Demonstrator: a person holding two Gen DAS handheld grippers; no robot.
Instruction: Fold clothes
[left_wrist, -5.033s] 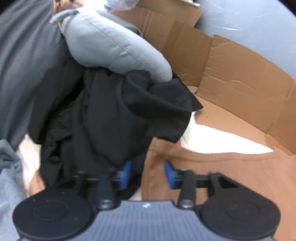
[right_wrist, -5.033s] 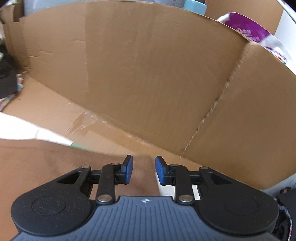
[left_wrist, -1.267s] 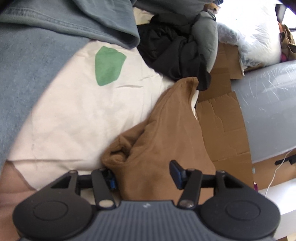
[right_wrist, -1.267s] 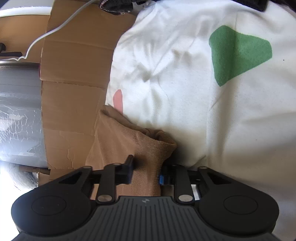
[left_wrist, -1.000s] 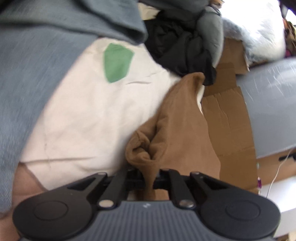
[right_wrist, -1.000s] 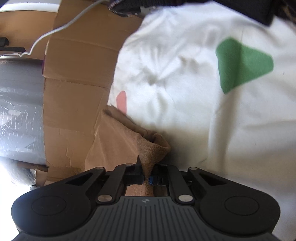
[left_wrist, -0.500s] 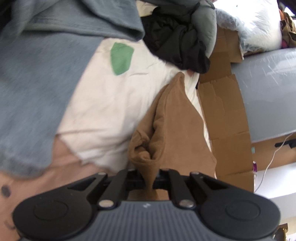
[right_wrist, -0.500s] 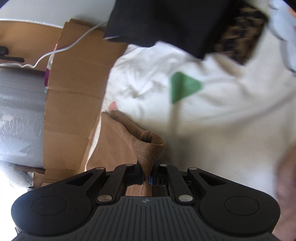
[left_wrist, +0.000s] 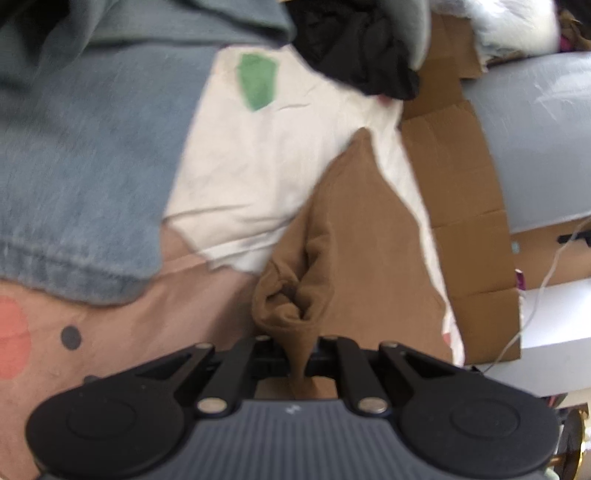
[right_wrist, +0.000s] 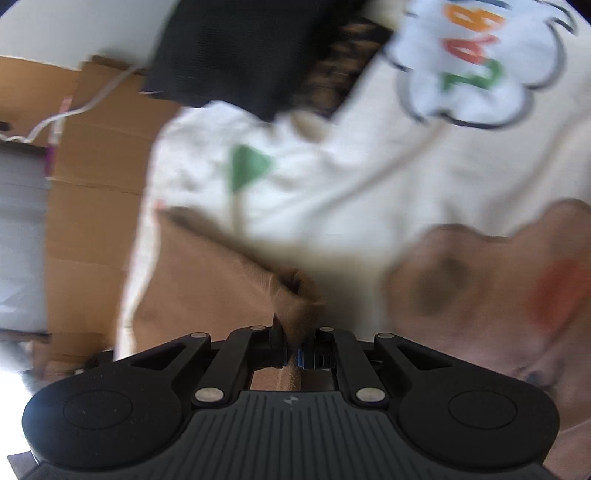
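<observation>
At the bottom centre of each wrist view, a bunched edge of the brown knit garment (left_wrist: 354, 236) is pinched: the left gripper (left_wrist: 297, 352) has its jaws closed on a twisted tuck of the cloth, and the right gripper (right_wrist: 293, 349) likewise clamps a thin ridge of it. The rest of the garment trails up the middle of the frame, over a white sheet with a green patch (left_wrist: 258, 155) and beside flattened brown cardboard (left_wrist: 461, 177). Further up lie blue denim (left_wrist: 81, 155) and a black garment (left_wrist: 354, 55). Both grips look narrow, so I judge the fabric could slip out under tension, or drag the sheet along if it snags.
</observation>
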